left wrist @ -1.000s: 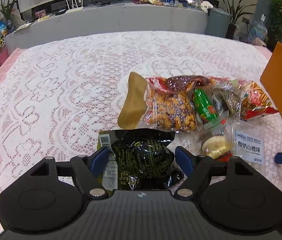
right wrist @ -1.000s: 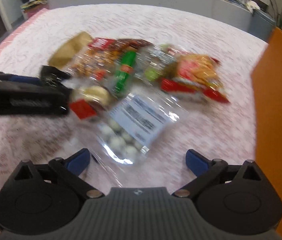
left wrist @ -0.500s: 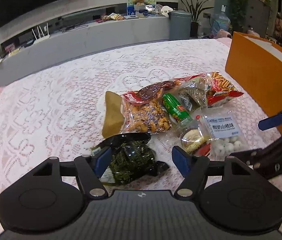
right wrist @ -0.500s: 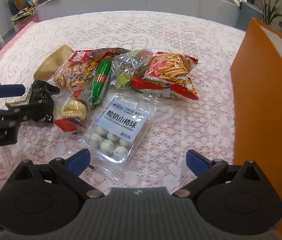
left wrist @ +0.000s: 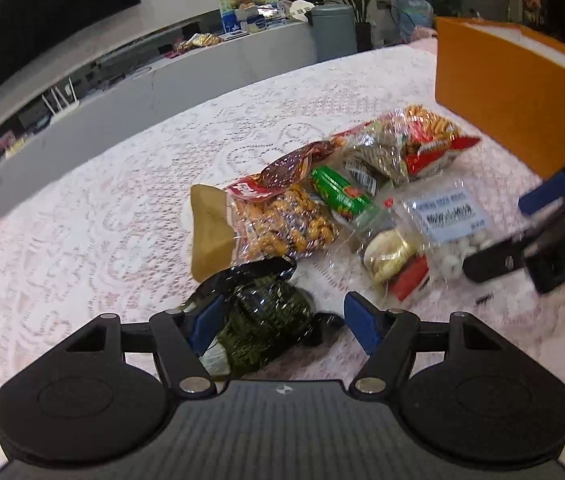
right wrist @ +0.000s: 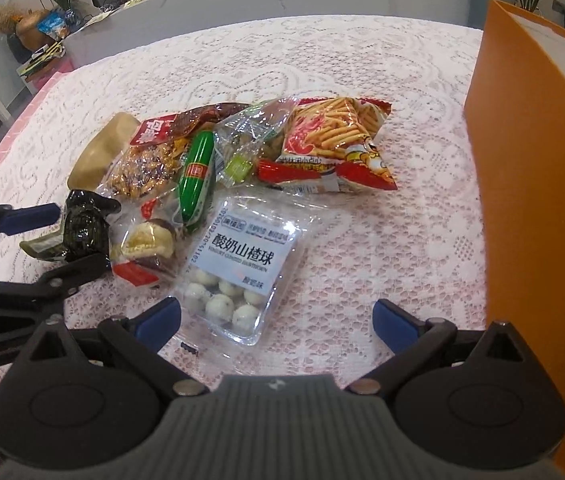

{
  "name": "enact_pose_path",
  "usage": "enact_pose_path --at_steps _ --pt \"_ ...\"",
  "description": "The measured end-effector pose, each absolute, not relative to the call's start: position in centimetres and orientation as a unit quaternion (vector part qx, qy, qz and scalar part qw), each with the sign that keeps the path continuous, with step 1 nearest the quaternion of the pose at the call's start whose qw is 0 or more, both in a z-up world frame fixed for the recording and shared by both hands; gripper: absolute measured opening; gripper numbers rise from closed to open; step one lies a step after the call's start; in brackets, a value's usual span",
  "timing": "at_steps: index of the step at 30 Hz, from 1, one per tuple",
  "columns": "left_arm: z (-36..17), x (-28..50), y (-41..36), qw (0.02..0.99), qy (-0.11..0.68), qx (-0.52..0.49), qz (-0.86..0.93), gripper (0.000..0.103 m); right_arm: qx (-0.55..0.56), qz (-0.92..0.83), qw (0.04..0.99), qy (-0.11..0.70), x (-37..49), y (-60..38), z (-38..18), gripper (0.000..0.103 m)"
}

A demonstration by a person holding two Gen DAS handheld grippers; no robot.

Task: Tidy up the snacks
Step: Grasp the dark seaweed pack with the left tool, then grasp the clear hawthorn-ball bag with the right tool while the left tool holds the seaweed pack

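Note:
A pile of snack packs lies on the lace tablecloth. My left gripper (left wrist: pixel 282 322) is open around a black snack bag (left wrist: pixel 260 320), which touches its left finger; the right finger stands apart. It also shows in the right wrist view (right wrist: pixel 82 228). My right gripper (right wrist: pixel 276 320) is open and empty, just in front of a clear pack of white yogurt balls (right wrist: pixel 238 268). Behind lie a green sausage (right wrist: pixel 196 174), a peanut bag (right wrist: pixel 144 168), a red fries bag (right wrist: pixel 334 144) and a tan pouch (right wrist: pixel 96 154).
A tall orange box (right wrist: pixel 542 168) stands at the right of the table, close to my right gripper; it also shows in the left wrist view (left wrist: pixel 518 92). A grey counter (left wrist: pixel 202 76) runs behind the table. The tablecloth (right wrist: pixel 382 240) is bare between the pile and the box.
The left gripper has swung its view rightward, still around the black bag. The right gripper has moved closer to the yogurt ball pack. Both stay open.

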State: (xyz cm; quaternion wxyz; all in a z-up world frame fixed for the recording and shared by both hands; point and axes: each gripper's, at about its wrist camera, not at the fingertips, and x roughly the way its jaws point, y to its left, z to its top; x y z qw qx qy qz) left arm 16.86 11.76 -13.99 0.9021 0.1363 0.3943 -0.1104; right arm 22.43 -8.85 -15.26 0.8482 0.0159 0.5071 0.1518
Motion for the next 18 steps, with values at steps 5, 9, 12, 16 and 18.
enact_pose_path --at_steps 5,9,12,16,18 --pt "-14.2 17.9 12.3 0.906 0.408 0.074 -0.089 0.082 0.018 0.151 0.848 0.508 22.6 -8.7 -15.4 0.099" --pt "-14.3 18.4 12.4 0.908 0.415 0.043 -0.048 0.075 0.018 0.151 0.848 0.507 22.7 -8.5 -15.5 0.099" --pt "-14.8 18.4 12.1 0.905 0.421 0.061 -0.015 0.069 0.015 0.147 0.853 0.501 22.7 -8.3 -15.5 0.099" --pt "-14.8 18.1 11.9 0.906 0.418 0.059 -0.002 0.068 0.023 0.142 0.861 0.487 22.7 -8.5 -15.2 0.099" --pt "-14.8 18.0 11.8 0.907 0.417 0.064 0.0 0.066 0.025 0.142 0.863 0.484 22.8 -8.4 -15.2 0.094"
